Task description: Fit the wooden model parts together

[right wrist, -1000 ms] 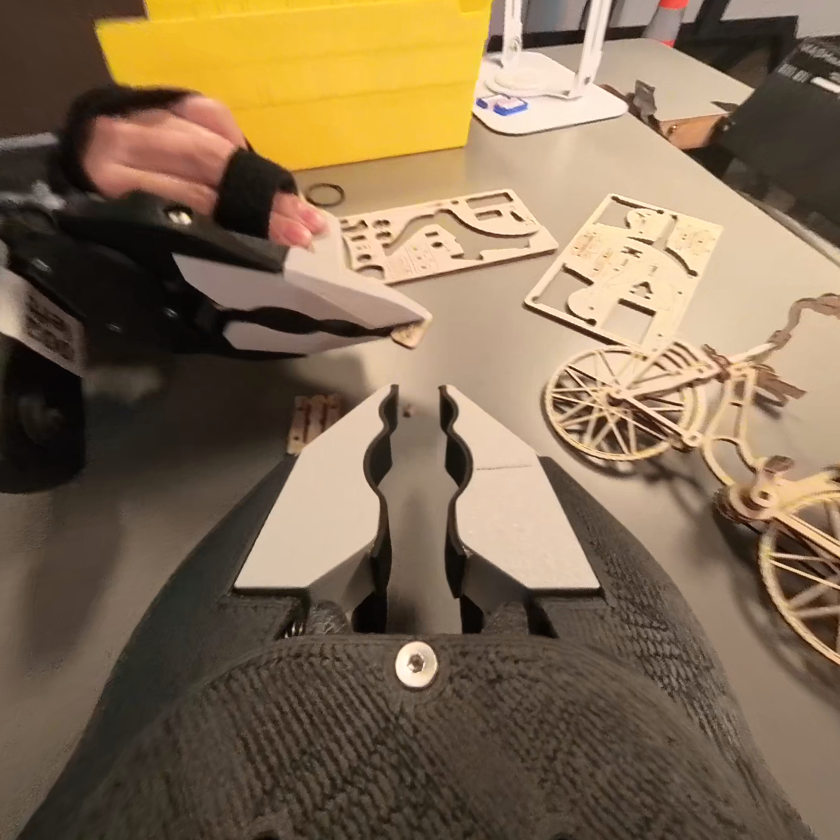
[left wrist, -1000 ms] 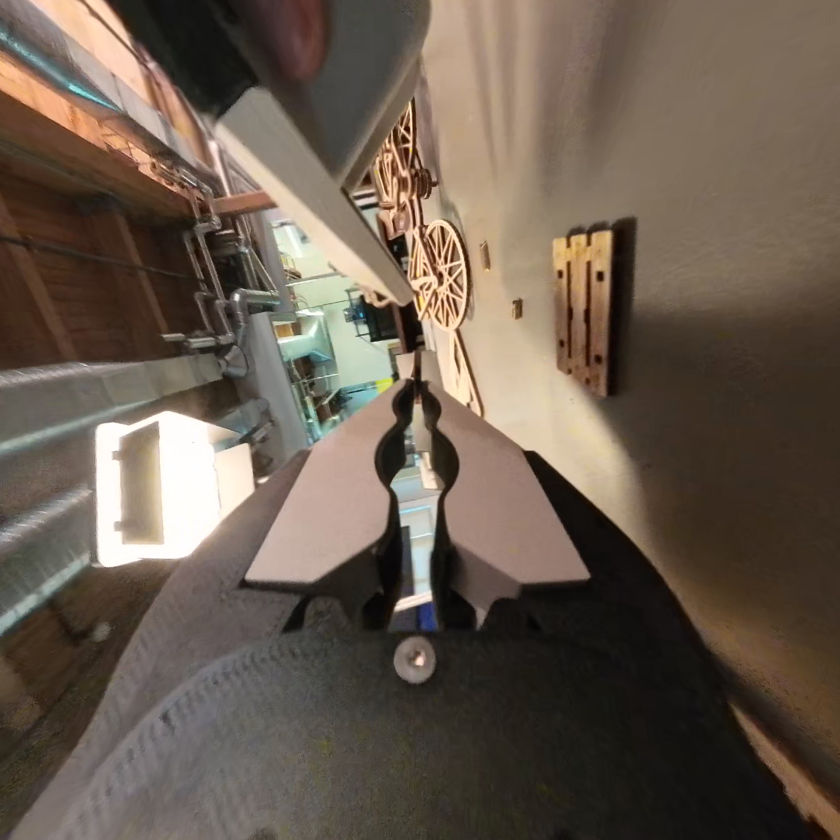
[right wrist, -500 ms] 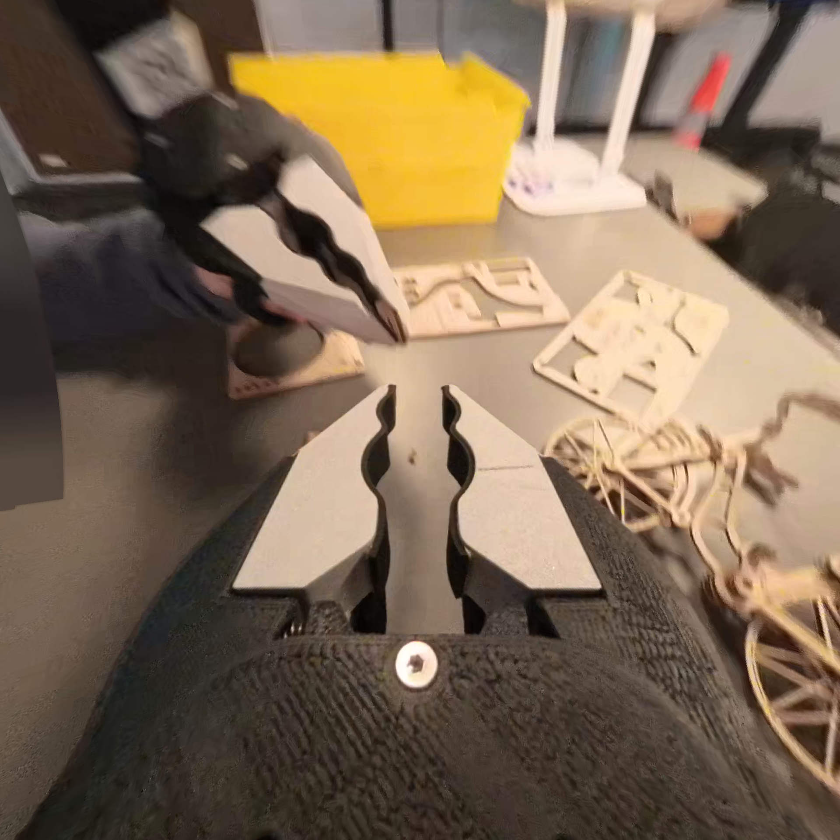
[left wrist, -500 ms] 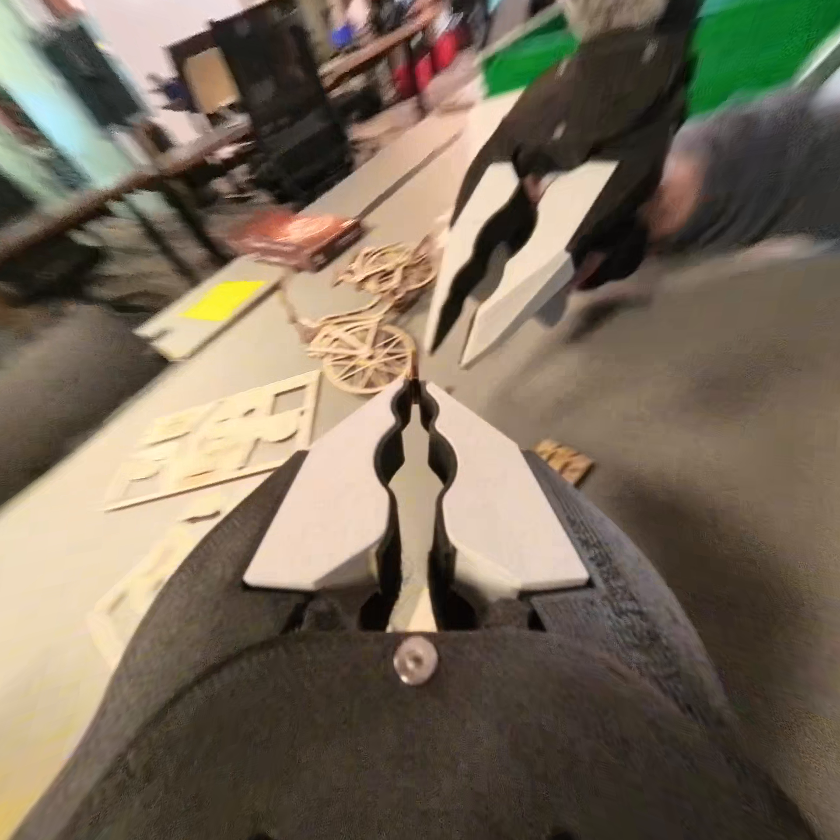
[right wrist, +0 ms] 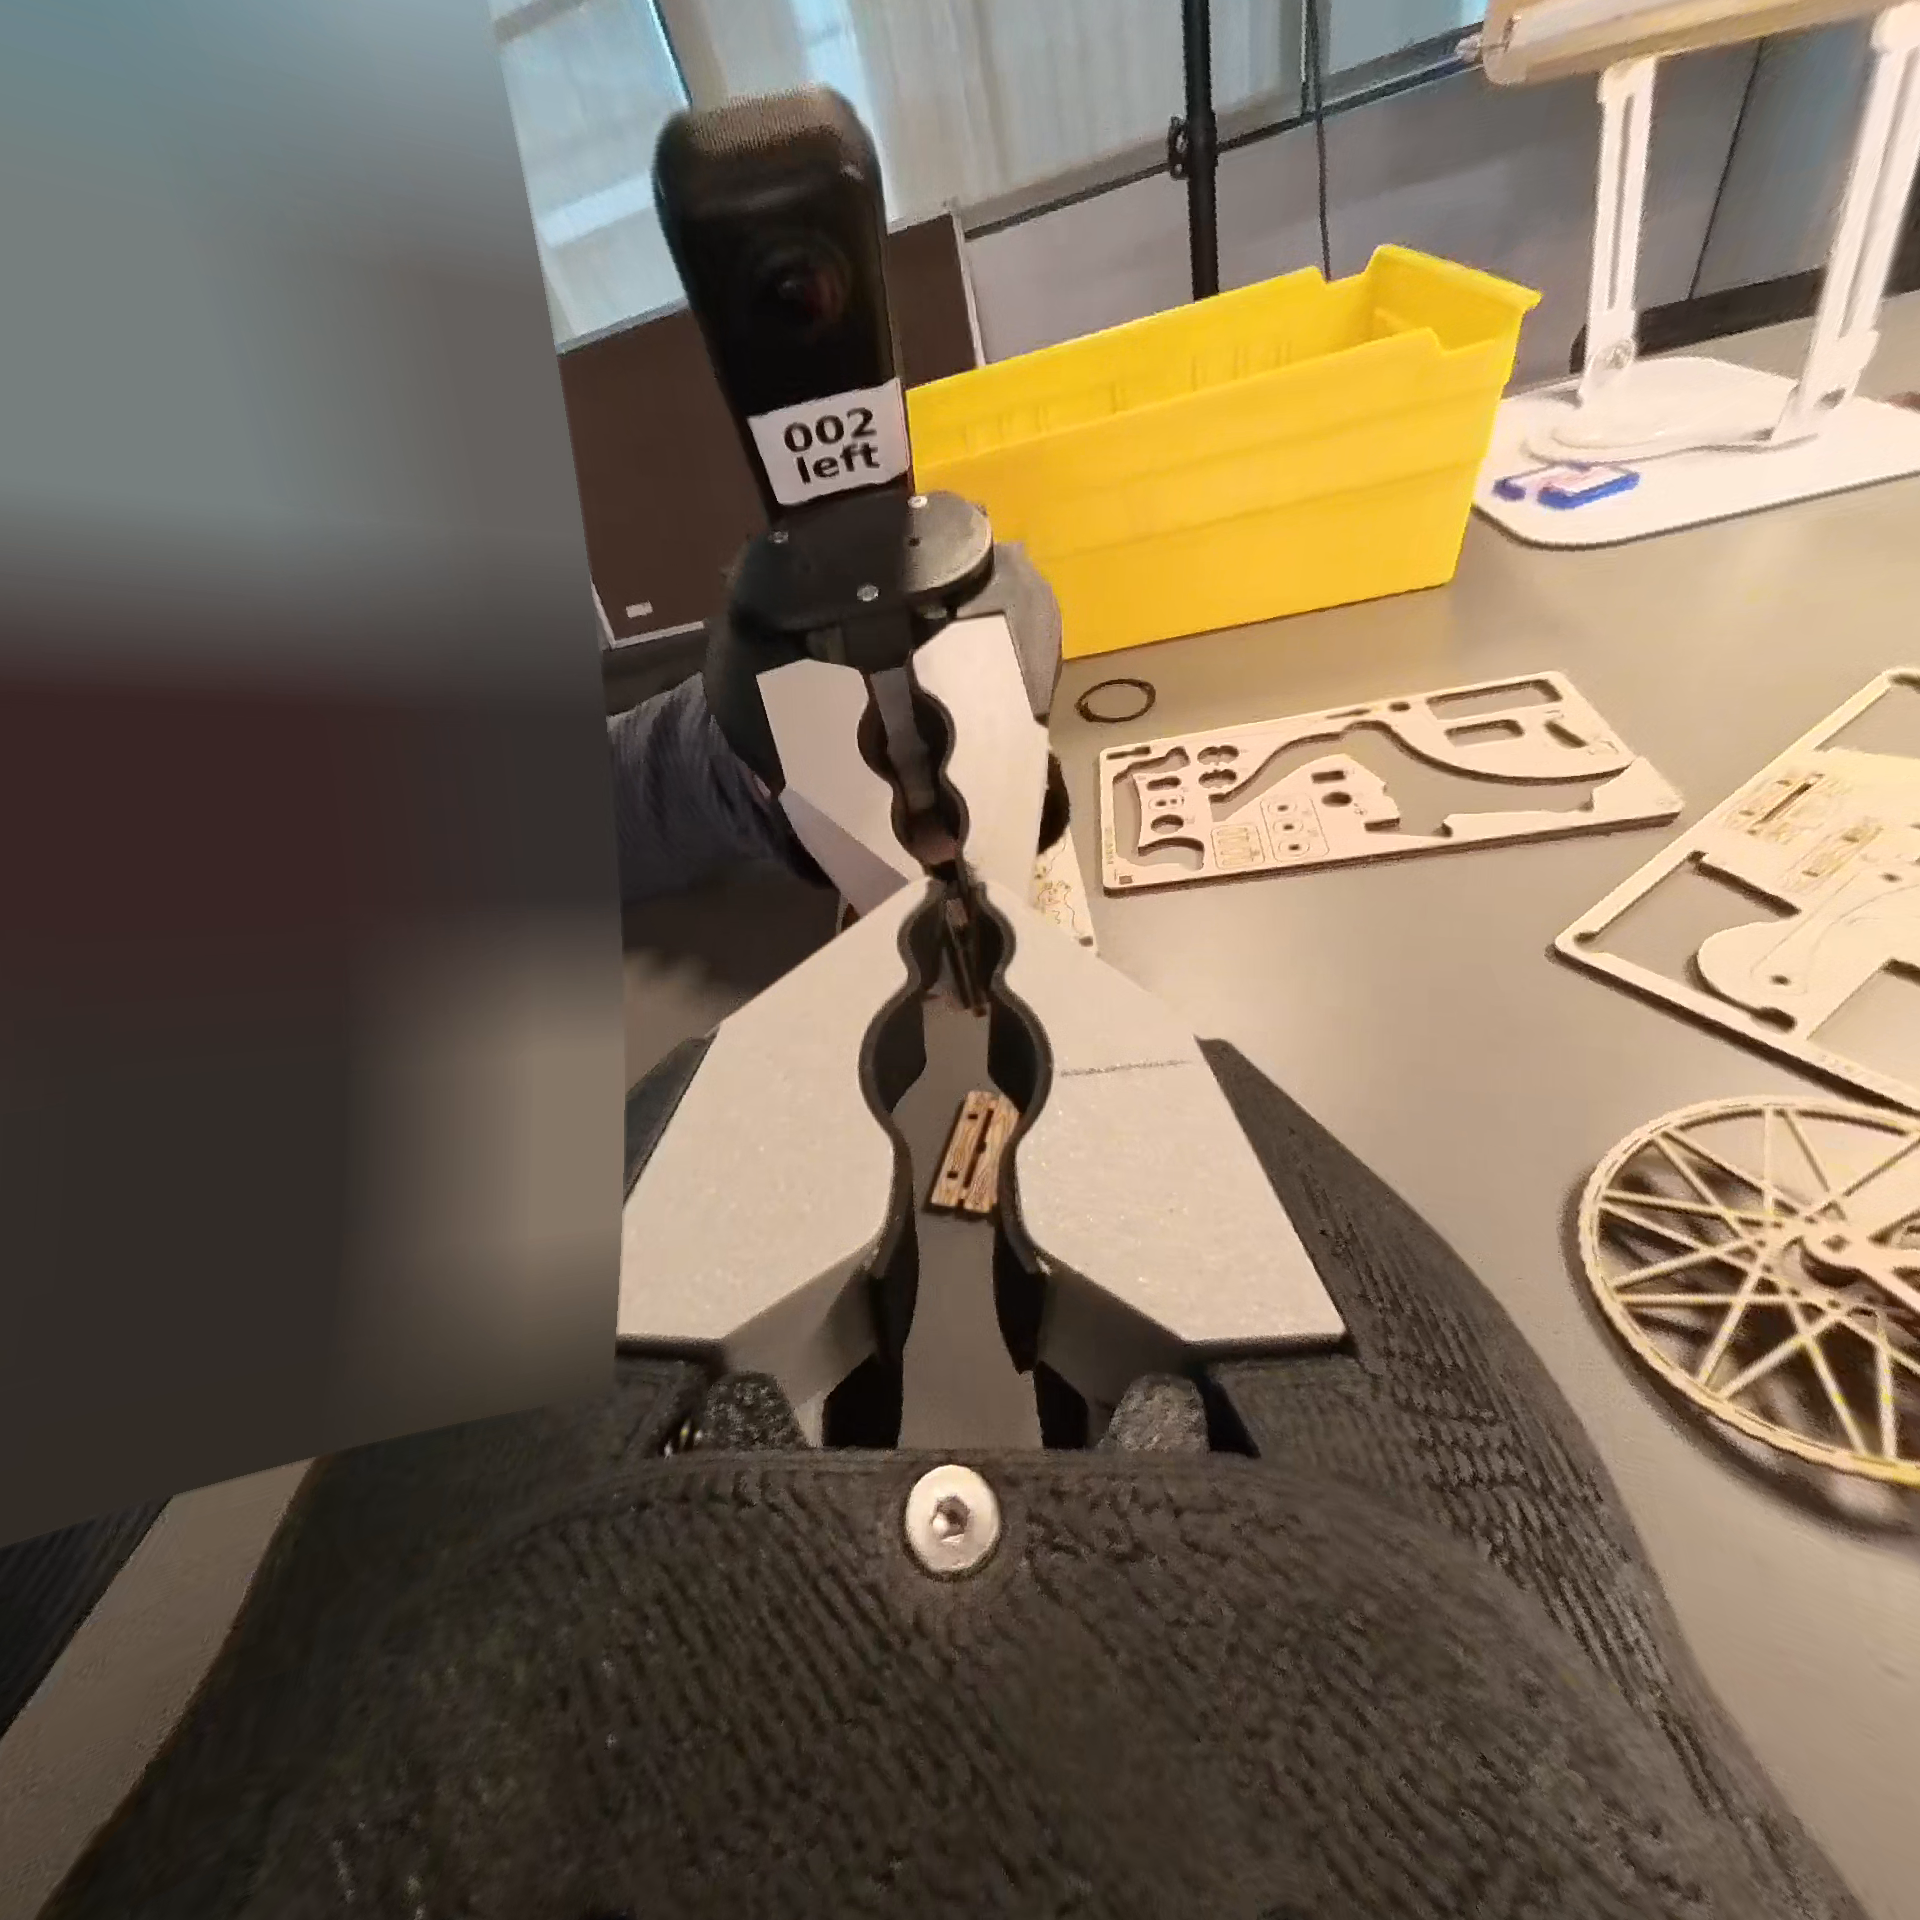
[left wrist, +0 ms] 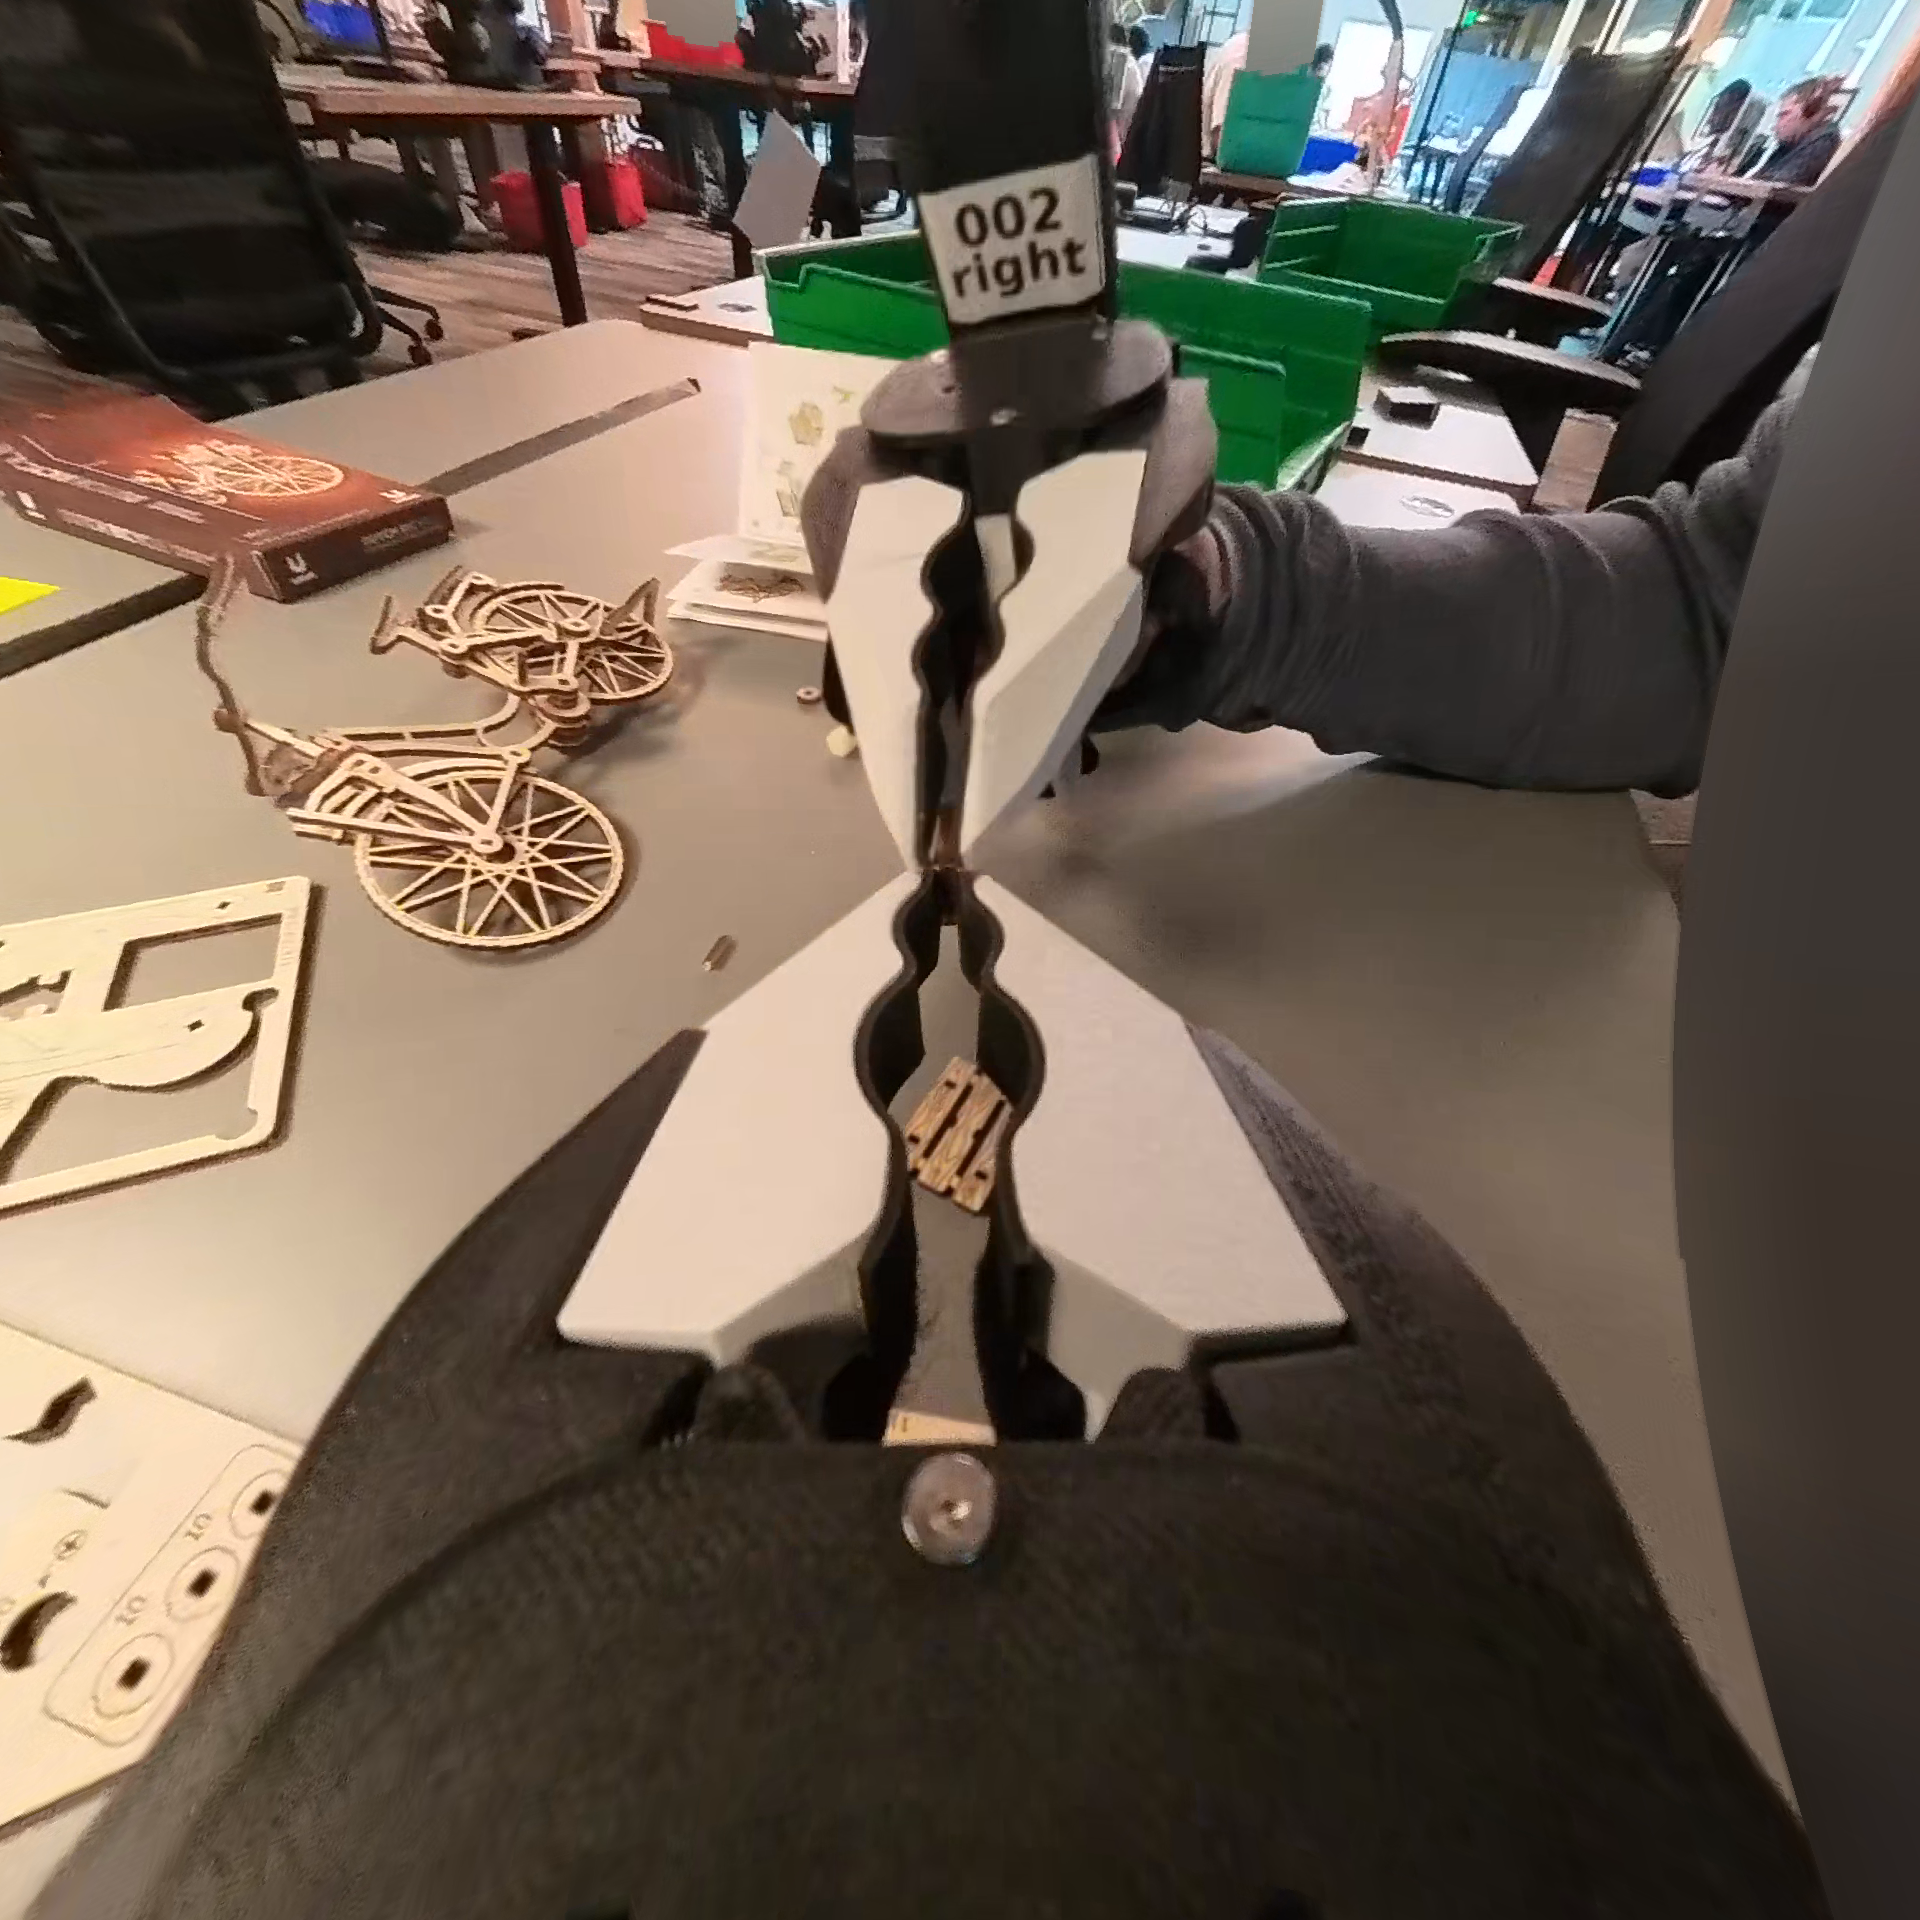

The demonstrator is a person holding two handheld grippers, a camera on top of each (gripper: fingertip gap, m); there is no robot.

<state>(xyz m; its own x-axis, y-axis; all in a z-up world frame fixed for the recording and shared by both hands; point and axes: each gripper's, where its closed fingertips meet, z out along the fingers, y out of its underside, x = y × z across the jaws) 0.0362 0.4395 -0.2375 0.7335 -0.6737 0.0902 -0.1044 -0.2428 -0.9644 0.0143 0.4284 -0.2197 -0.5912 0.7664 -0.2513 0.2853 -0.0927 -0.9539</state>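
Broadly, the grey desk (left wrist: 1351, 987) carries a wooden bicycle model (left wrist: 457, 790) and cut-out part sheets (right wrist: 1382, 790), all to one side of the slatted wooden piece (left wrist: 956, 1138) lying flat on it. Above that piece the left gripper (left wrist: 943, 891) and right gripper (right wrist: 948, 902) meet tip to tip, each one's fingers pressed together on a small dark wooden part (right wrist: 961, 951) held between them.

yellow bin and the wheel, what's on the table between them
In the right wrist view, two flat wooden part sheets lie on the table between the yellow bin and the wheel.
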